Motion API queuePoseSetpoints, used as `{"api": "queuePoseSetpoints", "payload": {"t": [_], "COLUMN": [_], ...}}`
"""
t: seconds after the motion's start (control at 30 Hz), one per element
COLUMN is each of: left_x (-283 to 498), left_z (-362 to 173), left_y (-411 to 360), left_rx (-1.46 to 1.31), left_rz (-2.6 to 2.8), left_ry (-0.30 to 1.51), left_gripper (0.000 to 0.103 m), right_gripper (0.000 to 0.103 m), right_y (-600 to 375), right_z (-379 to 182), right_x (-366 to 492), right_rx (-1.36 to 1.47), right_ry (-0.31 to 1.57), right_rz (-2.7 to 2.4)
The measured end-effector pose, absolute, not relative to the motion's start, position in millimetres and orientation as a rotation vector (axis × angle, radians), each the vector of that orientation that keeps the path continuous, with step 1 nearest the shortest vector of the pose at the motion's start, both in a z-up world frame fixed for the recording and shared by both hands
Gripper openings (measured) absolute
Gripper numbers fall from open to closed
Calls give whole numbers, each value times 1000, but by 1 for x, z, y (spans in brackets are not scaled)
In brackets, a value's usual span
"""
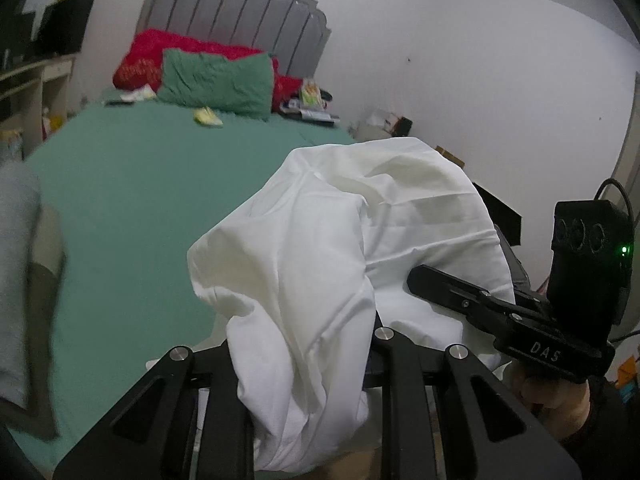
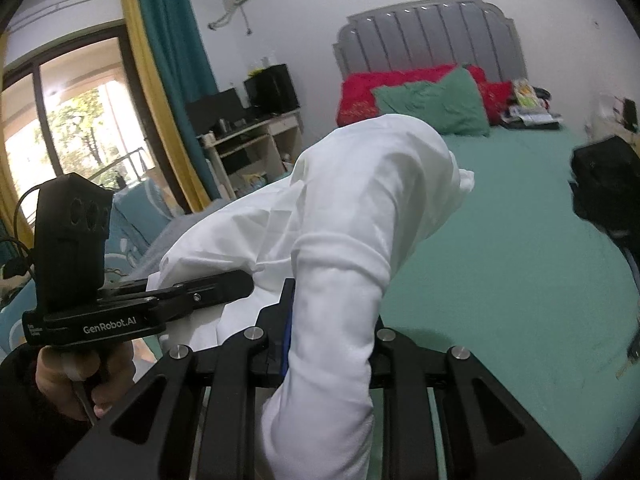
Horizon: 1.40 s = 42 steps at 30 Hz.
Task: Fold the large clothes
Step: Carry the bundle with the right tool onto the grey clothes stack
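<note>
Green pillow [image 1: 216,80] against red blanket [image 2: 360,94] on green bed [image 1: 132,184]

Dim, flat indoor light; window [image 2: 76,128] blown out; fisheye edges bent, dark, blurred.

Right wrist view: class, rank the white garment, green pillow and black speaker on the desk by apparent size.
1. white garment, nearest the camera, which inflates it
2. green pillow
3. black speaker

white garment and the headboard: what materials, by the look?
White garment: thin woven cloth, likely cotton or a blend; matte, soft creases, faintly translucent. Headboard: grey padded upholstery, probably faux leather; vertical channels with a slight sheen.
</note>
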<state>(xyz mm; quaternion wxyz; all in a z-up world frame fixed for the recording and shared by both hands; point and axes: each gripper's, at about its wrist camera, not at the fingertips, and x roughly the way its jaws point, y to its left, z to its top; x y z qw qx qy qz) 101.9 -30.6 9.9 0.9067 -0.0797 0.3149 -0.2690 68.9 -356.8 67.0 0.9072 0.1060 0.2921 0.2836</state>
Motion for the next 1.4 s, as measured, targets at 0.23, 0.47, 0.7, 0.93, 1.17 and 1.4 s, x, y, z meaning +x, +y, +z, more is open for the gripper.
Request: {"api": "queuePoseSetpoints", "payload": {"t": [0.23,0.47,0.7,0.93,1.17,1.4], "left_x": [106,116,141,188,184,154], "left_z": [46,73,101,65,-36,-21], "left_y": [44,133,219,299,354,345], "left_rx": [-106,-40,-12,-130,-276,-256], "left_rz": [-448,-321,-224,-145,-7,80], "left_ry": [594,591,572,700,915,869], "left_gripper": [22,22,22,39,45,49], "right_gripper": [21,21,21,22,47,80], "right_y": [-288,-195,-109,-42,-39,-57], "right_z": [85,93,101,56,-31,-32], "right_x": [98,128,167,206,207,191], "right_rx": [237,251,298,385,416,326], "right_ry": [555,529,514,628,816,875], "right_rz": [705,831,933,966,887,850]}}
